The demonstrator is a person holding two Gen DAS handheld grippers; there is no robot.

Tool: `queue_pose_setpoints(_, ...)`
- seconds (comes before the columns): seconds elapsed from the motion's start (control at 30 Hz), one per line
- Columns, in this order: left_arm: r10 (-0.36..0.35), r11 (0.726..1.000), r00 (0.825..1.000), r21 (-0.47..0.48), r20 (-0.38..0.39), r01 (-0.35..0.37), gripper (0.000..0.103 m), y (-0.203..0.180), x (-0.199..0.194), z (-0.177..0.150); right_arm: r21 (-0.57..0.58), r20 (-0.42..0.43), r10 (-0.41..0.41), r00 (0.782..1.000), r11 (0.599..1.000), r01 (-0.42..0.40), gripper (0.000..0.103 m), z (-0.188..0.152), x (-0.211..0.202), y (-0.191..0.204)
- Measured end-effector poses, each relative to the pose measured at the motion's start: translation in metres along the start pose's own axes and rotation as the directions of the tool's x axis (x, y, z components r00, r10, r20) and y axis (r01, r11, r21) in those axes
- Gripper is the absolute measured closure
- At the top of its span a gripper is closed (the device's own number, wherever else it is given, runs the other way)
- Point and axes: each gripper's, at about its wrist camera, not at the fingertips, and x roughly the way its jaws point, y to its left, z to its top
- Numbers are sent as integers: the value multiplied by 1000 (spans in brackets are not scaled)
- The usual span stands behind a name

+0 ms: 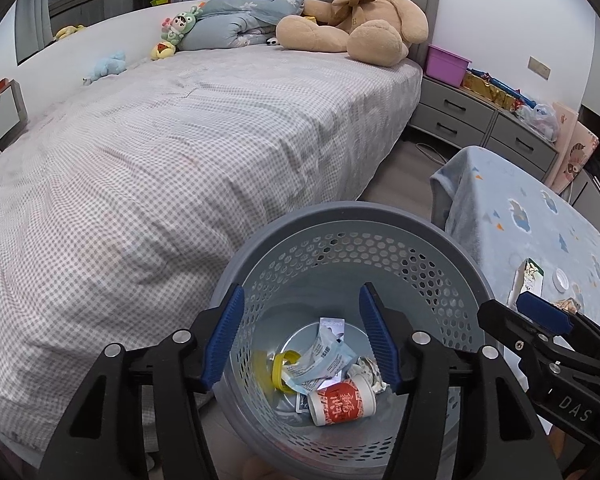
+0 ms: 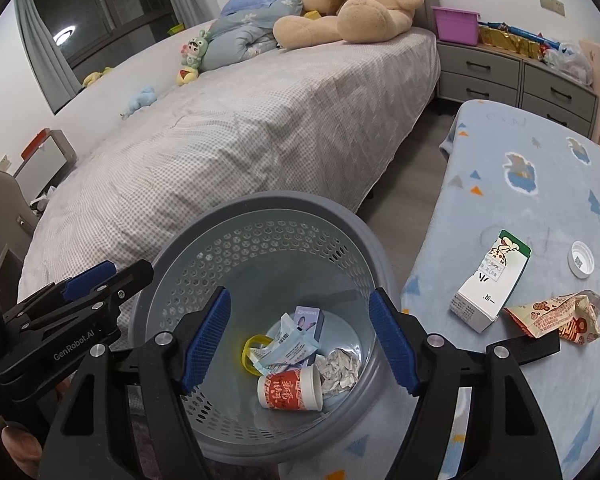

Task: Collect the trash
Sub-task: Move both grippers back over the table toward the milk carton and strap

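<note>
Jaws of both grippers gape empty over the wastebasket (image 2: 342,216); milk carton (image 2: 490,284) lies at right frame, nearer the right gripper (image 2: 300,338).

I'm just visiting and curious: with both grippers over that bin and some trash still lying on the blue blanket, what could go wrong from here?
1. The small white cap lies flat on the soft blanket; the fingers may slip off it or snag the fabric.
2. The crumpled wrapper lies right beside the milk carton, so grabbing one may nudge the other.
3. The bin stands tight between bed and blanket; a bump from either gripper could tip it.
</note>
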Motion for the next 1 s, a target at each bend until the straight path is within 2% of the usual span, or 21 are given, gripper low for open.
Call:
queue_pose_setpoints(0.23, 1, 1000, 1000, 1, 6, -1, 39, 0, -1, 0, 8, -4, -3, 1000, 1000, 3, 33, -5, 0, -2)
queue_pose_setpoints(0.63, -4, 1000, 1000, 12, 15, 4, 36, -5, -5, -1, 39, 0, -33, 999, 999, 33, 31, -20, -17, -14)
queue_pose_setpoints(1.0, -21, 997, 999, 76, 39, 18, 35, -30, -16, -8, 93, 14, -107, 994, 990, 105, 32, -40, -51, -42)
